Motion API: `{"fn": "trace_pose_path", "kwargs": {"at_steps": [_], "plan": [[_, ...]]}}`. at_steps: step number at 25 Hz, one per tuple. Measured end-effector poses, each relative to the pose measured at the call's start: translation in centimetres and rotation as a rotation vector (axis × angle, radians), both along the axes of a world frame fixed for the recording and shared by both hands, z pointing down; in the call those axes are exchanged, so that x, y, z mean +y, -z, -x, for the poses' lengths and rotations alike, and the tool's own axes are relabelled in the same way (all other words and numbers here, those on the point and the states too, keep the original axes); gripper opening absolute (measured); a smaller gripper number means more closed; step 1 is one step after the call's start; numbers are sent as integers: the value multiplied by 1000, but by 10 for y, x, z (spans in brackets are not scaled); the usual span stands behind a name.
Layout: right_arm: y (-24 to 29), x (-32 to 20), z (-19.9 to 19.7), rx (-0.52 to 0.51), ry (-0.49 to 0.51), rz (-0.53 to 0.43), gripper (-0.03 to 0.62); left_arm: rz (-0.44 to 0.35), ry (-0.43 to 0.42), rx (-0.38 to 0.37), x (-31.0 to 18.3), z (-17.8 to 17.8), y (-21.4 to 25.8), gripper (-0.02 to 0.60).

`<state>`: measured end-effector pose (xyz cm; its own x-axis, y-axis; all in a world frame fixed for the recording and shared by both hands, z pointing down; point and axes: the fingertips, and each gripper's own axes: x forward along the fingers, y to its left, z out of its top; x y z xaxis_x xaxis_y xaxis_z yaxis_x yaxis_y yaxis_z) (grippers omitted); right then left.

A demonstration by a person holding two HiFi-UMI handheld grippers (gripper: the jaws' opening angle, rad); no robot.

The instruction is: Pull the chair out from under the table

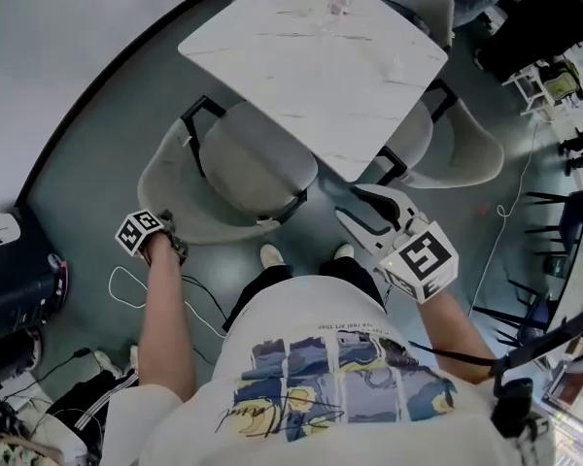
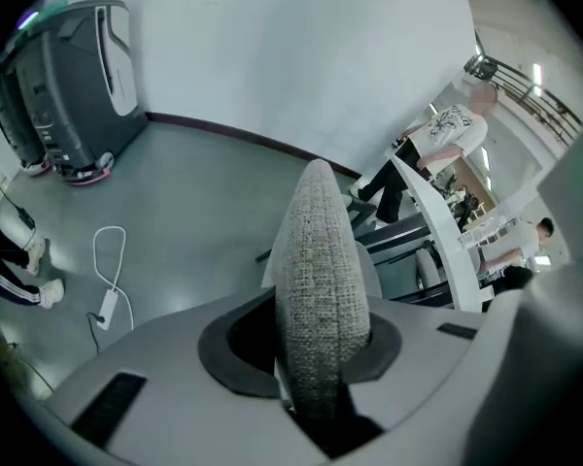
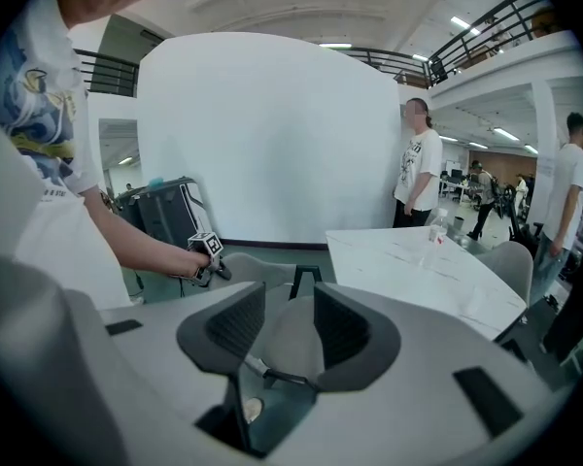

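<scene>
Left fingers: your left gripper (image 1: 167, 231) has its fingers clamped on the top edge of the backrest (image 2: 316, 260), with the woven fabric pinched between the pads.
Right fingers: your right gripper (image 1: 367, 207) is held with its fingers apart and nothing between them, near the table's nearest corner.
Chair: the chair (image 1: 253, 158) has its seat partly under the table (image 1: 311, 56), and its curved back faces you on your left.
Second chair: a second chair (image 1: 457, 144) is tucked in at the table's right side.
Floor: a white cable (image 1: 126, 284) loops just beside your left arm.
</scene>
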<state>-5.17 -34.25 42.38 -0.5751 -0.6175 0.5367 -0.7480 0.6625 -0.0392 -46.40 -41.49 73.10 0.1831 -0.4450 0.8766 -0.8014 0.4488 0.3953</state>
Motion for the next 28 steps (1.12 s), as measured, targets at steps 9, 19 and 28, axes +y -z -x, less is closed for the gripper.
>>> {"fn": "trace_pose_path", "kwargs": {"at_steps": [9,19,28], "plan": [[-5,4,14,-8,40,8,150,14,54,12,40,43,3,97],[-14,13,43,-17,109,31,150,44,124,-21,114,134,4,91],[-19,27,60,-1,154,50,150,58,144,-54,151,186,4,91]]}}
